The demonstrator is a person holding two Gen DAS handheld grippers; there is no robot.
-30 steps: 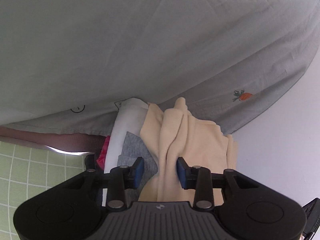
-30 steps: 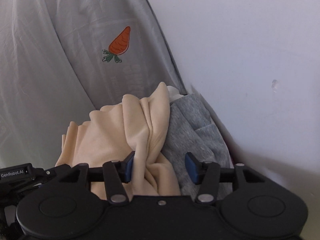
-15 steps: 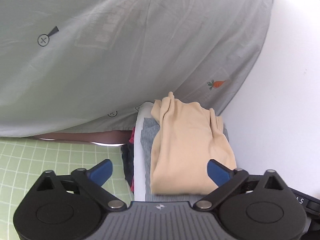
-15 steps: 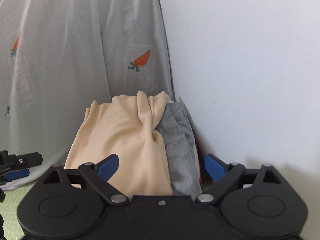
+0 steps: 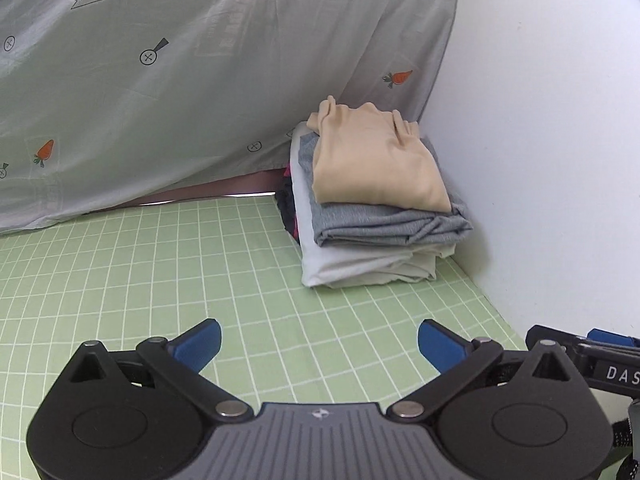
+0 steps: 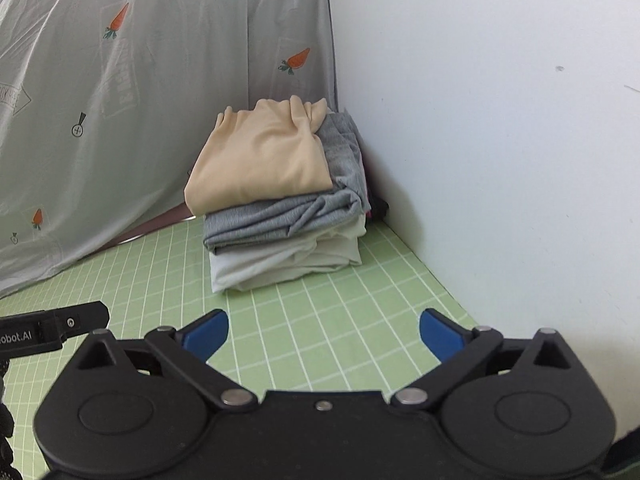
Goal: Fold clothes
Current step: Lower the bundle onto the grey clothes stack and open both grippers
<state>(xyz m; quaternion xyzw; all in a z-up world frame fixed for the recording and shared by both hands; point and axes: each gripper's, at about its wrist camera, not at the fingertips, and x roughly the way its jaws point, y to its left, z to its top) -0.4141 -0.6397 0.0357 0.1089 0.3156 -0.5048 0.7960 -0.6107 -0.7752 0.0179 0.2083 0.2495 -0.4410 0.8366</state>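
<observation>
A stack of folded clothes stands in the far corner of the green grid mat (image 5: 160, 280). On top lies a beige garment (image 5: 372, 168) (image 6: 260, 156), under it a grey one (image 5: 384, 224) (image 6: 280, 220), then a white one (image 5: 360, 264) (image 6: 280, 264). Dark and pink cloth (image 5: 288, 208) peeks out behind the stack. My left gripper (image 5: 320, 332) hovers over the mat well short of the stack, open and empty. My right gripper (image 6: 324, 320) is beside it, its jaws opening wide, with nothing between them.
A grey sheet printed with carrots (image 5: 200, 80) (image 6: 120, 120) hangs behind the mat on the left. A white wall (image 5: 540, 160) (image 6: 480, 120) bounds the mat on the right, close to the stack. Bare mat (image 6: 340, 320) lies between both grippers and the stack.
Both grippers let go of the beige garment, opened wide and pulled back from the stack. The beige garment now rests folded on top.
</observation>
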